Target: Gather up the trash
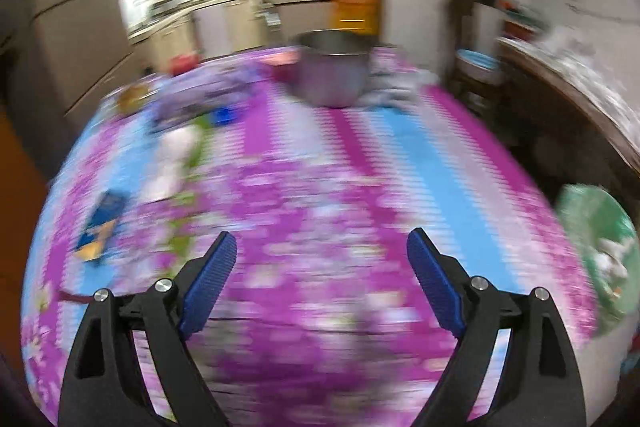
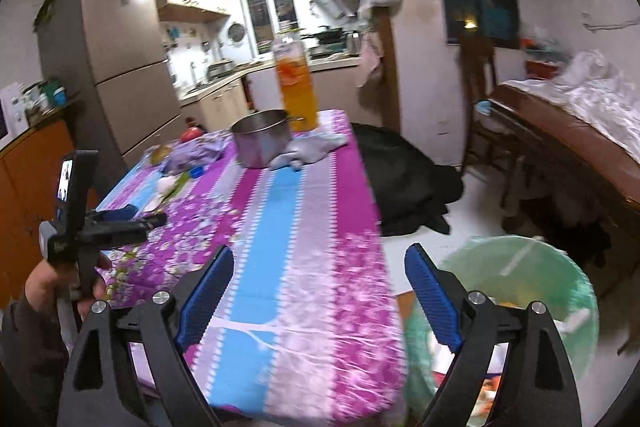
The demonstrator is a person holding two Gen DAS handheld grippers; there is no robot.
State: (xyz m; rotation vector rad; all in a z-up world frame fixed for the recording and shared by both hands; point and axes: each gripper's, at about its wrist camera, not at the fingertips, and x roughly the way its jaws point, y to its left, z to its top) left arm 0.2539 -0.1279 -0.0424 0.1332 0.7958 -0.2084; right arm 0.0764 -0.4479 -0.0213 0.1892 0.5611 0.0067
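Meanwhile, your left gripper (image 1: 322,247) hangs spread and empty over the floral tablecloth (image 1: 320,195); a blue wrapper (image 1: 100,223) lies to its left, long axis running away from you. Your right gripper (image 2: 319,261), also released, hovers beside the green-lined bin (image 2: 560,267). Blur hides other scraps.

Ahead of the tool, a table (image 2: 280,227) in a floral cloth carries 1 steel pot (image 2: 260,139). A tall orange bottle (image 2: 298,95) stands just behind it, with scraps (image 2: 176,183) off left.
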